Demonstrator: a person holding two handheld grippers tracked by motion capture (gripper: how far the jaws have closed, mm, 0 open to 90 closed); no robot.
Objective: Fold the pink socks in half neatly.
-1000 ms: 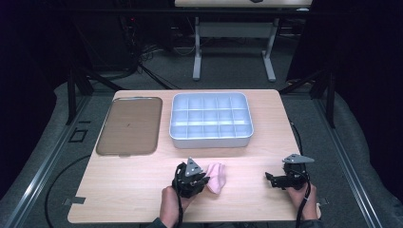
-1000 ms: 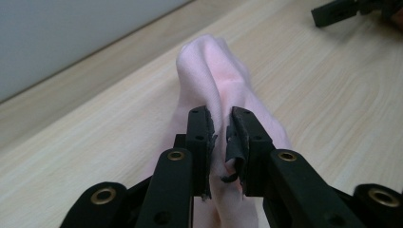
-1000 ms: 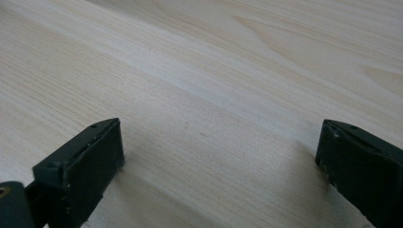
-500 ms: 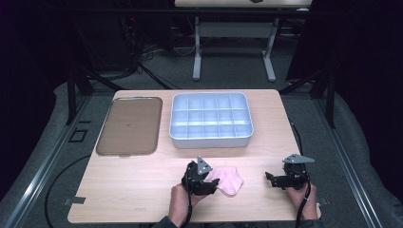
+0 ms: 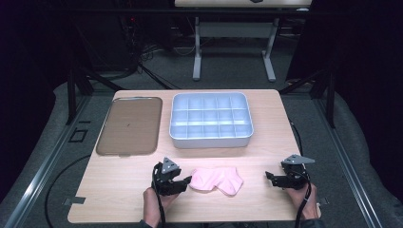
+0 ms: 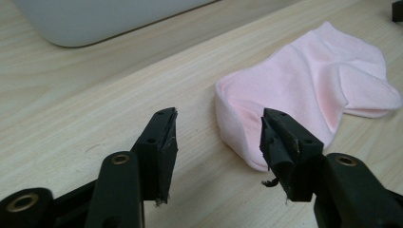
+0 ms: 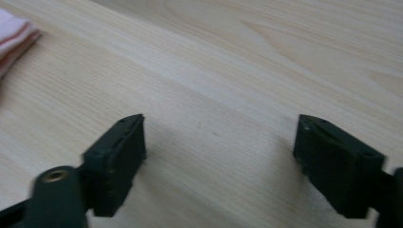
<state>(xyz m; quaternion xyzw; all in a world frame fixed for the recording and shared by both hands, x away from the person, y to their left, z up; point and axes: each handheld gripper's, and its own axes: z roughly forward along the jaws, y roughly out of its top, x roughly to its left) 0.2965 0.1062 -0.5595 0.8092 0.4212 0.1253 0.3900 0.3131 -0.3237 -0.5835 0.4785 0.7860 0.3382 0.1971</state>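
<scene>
Pink sock [image 5: 216, 180]: lies flat on the wooden table [image 5: 119, 190], near its front edge; between the two grippers
Left gripper [image 6: 216, 137]: jaws apart, just closing a little; nothing clamped; one jaw beside the sock's folded edge
Right gripper [image 7: 221, 156]: jaws spread, just closing; bare wood between them; well apart from the sock
Compartment tray [image 5: 210, 121]: behind the sock
Brown tray [image 5: 124, 125]: rear left

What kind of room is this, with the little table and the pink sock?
Probably a lab or workshop set up for recording tabletop tasks. A wooden table stands on grey carpet among dark curtains, cables trail across the floor behind it, and a divided grey tray and pink sock lie ready on it.
</scene>
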